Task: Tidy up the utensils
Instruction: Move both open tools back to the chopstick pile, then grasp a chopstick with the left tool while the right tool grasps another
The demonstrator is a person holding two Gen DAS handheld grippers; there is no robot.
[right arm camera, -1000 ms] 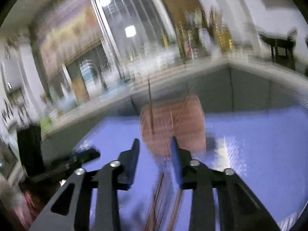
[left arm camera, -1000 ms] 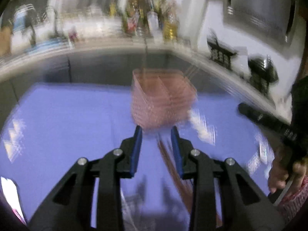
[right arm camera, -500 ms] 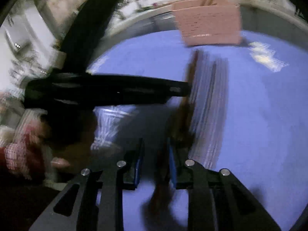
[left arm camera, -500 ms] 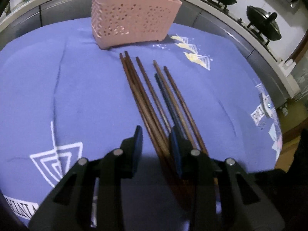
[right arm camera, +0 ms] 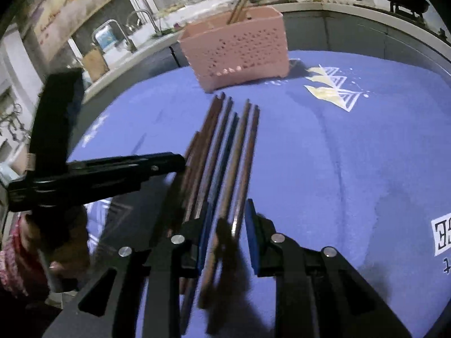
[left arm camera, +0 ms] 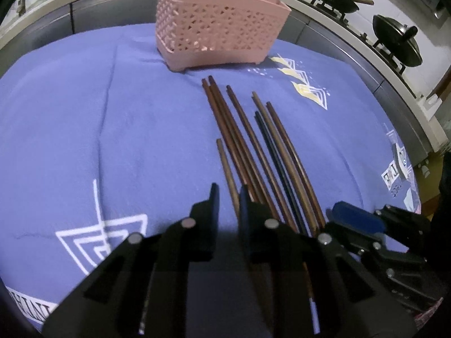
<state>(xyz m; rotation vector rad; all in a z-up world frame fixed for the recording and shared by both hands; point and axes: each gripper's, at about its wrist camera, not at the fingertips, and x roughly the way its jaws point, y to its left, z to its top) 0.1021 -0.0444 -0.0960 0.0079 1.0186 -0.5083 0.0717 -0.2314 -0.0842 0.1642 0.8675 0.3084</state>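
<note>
Several dark wooden chopsticks (left arm camera: pixel 248 140) lie side by side on the blue cloth (left arm camera: pixel 84 118), pointing toward a pink perforated utensil basket (left arm camera: pixel 214 31) that holds a few chopsticks. My left gripper (left arm camera: pixel 228 200) is low over the near ends, jaws narrowly apart around the leftmost, shorter chopstick (left arm camera: pixel 227 174). My right gripper (right arm camera: pixel 227 219) is open, its jaws either side of the two rightmost chopsticks (right arm camera: pixel 242 157) in the row. The basket also shows in the right wrist view (right arm camera: pixel 236 53). The left gripper shows there at the left (right arm camera: pixel 112 169).
Two black woks (left arm camera: pixel 394 39) sit on a stove at the back right. A sink with a tap (right arm camera: pixel 124 36) and bottles line the counter behind the basket. The cloth's edge drops off at the right (left arm camera: pixel 406 186).
Both grippers swung down from facing the basket to the near ends of the chopsticks. The left one now brackets the leftmost chopstick, the right one the rightmost pair.
</note>
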